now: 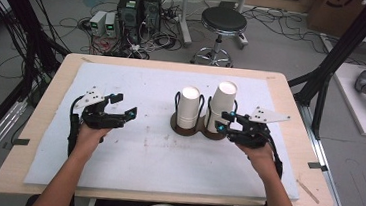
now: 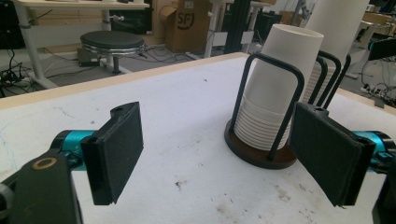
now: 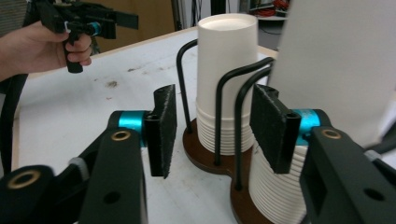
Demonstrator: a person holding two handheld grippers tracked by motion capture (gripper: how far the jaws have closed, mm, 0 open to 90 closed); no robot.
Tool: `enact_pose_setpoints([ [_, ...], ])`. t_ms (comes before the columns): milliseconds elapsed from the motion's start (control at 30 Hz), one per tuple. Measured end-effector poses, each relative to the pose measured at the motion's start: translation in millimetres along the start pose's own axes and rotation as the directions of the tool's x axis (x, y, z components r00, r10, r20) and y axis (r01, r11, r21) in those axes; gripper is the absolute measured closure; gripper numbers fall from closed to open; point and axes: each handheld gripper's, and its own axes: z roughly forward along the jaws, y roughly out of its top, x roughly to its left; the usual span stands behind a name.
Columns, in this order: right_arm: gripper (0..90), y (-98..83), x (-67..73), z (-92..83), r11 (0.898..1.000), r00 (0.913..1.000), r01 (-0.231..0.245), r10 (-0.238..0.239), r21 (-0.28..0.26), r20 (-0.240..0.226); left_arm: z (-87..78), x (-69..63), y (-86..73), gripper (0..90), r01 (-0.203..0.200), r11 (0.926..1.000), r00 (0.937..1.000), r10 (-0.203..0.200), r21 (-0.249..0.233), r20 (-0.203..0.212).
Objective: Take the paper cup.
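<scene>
We see two stacks of white paper cups, upside down, standing in a dark brown two-ring holder (image 1: 193,129) with black wire hoops, near the middle of the white mat (image 1: 156,156) on the wooden table (image 1: 311,159). The left stack (image 1: 188,106) is shorter; the right stack (image 1: 221,106) stands taller and leans slightly. Our right gripper (image 1: 224,122) sits just beside the right stack, at its lower part, jaws spread apart; in the right gripper view the pads (image 3: 164,128) stand open with the wire hoops and cup rims between and beyond them, gripping nothing. Our left gripper (image 1: 124,105) hovers well to the left of the holder over the mat, its jaws wide and empty. Beyond the table stand a black stool (image 1: 223,22) and computer towers (image 1: 139,6) among floor cables.
</scene>
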Motion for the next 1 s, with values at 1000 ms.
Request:
enact_pose_setpoints([
  [1000,79.6,-0.5,49.2,77.0,0.989,0.9816,0.115,-0.127,0.089,0.143,-1.6,4.2,-4.1,18.1,0.013,0.9999,0.9997,-0.013,0.002,-0.021],
])
